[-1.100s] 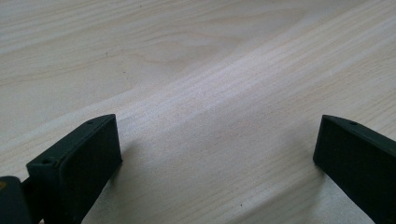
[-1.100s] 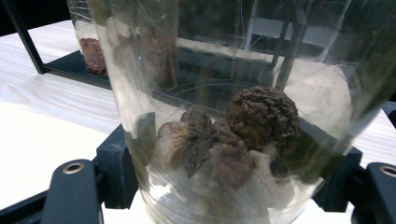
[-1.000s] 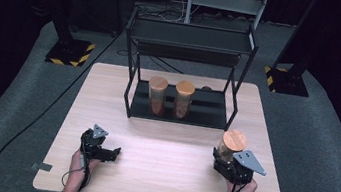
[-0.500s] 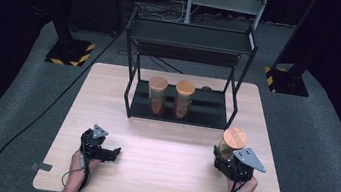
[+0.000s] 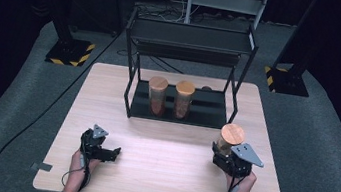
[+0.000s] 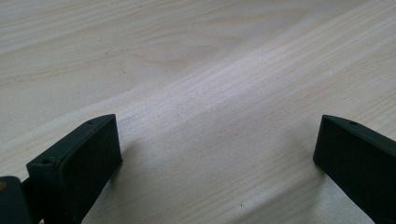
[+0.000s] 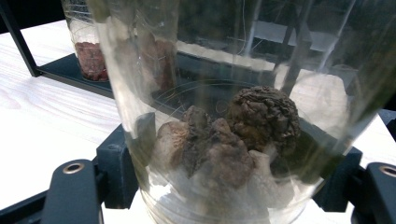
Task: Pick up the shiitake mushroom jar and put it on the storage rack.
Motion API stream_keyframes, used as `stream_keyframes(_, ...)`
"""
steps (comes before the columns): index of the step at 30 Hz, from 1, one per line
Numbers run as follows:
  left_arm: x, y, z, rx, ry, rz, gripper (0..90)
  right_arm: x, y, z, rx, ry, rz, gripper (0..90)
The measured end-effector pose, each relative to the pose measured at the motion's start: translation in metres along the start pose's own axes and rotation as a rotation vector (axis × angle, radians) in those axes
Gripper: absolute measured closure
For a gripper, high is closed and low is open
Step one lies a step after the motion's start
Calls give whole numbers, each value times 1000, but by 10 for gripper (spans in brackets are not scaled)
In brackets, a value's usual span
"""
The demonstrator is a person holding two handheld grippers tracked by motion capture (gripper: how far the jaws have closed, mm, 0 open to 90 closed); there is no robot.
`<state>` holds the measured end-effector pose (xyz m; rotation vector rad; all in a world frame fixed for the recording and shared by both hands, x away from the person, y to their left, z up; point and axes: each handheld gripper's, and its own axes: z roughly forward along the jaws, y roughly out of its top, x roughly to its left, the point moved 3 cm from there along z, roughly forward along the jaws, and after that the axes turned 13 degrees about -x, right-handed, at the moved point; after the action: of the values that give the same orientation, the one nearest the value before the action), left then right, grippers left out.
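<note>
Writing: none legible | right gripper (image 5: 223, 153) near table (image 5: 162, 175) right edge, jaws clamped on cork-lidded glass jar (image 5: 231, 137); right gripper view shows dark lumps (image 7: 233, 135) inside | left gripper (image 5: 112, 152) near front-left corner, jaws wide apart, empty | two jars (image 5: 157, 95) on black rack (image 5: 181, 112) lower shelf

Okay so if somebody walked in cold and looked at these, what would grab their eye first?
Probably the glass jar clamped between the right gripper's jaws near the table's right edge, with dark, wrinkled lumps piled in its bottom and a wooden lid on top. Next, the black rack at the back of the wooden table, with two more lidded jars side by side on its lower shelf. The left gripper rests open and empty.
</note>
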<state>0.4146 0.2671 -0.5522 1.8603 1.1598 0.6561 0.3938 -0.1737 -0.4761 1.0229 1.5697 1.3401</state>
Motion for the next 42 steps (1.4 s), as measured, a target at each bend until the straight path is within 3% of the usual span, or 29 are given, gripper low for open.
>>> stream_keyframes(42, 0, 0, 0, 0, 0, 0, 1, -3, 7, 24, -2, 7, 14, 247)
